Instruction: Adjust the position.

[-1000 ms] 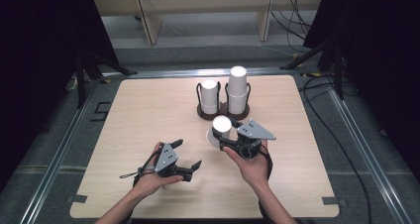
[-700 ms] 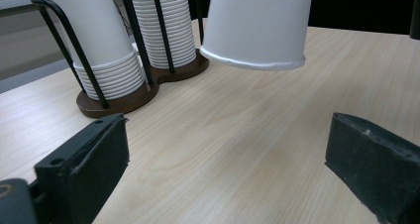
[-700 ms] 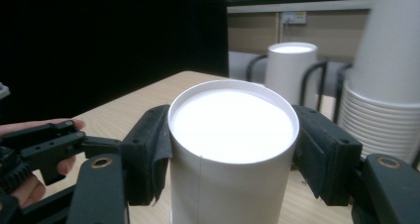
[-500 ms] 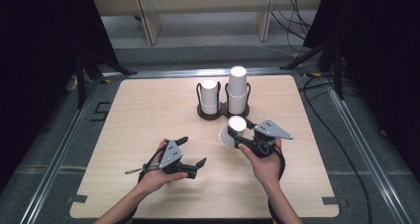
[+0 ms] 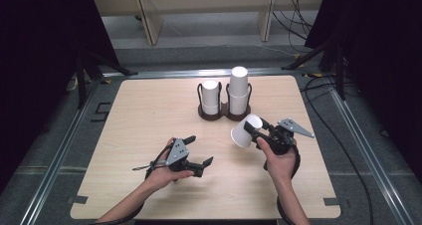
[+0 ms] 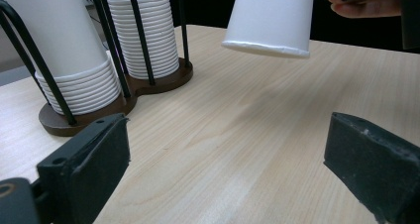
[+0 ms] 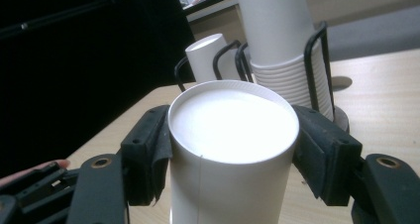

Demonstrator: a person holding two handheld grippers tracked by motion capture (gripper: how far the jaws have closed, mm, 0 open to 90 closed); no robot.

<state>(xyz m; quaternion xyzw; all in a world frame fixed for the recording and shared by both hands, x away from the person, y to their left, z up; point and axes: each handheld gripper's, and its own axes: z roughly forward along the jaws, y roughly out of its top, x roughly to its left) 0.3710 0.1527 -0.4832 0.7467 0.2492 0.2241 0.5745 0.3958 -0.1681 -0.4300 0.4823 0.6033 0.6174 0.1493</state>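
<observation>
R hand-held gripper [image 5: 252, 130] pinched a white paper cup [image 5: 245, 130] by its sides, tilted, held off the counter [image 5: 149, 110], just in front of the cup rack [image 5: 224, 110] w/ two stacks. L hand-held gripper [image 5: 201, 150] sat spread w/ nothing between its pads, well apart from the rack, toward the near-left.

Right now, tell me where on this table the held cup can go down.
The table is bare wood left of the cup holder, back to its far-left corner, and along the near edge between the two hands. It is crowded at centre-back, where the holder's two stacks stand. The right gripper grips the paper cup; the left gripper hangs open.
</observation>
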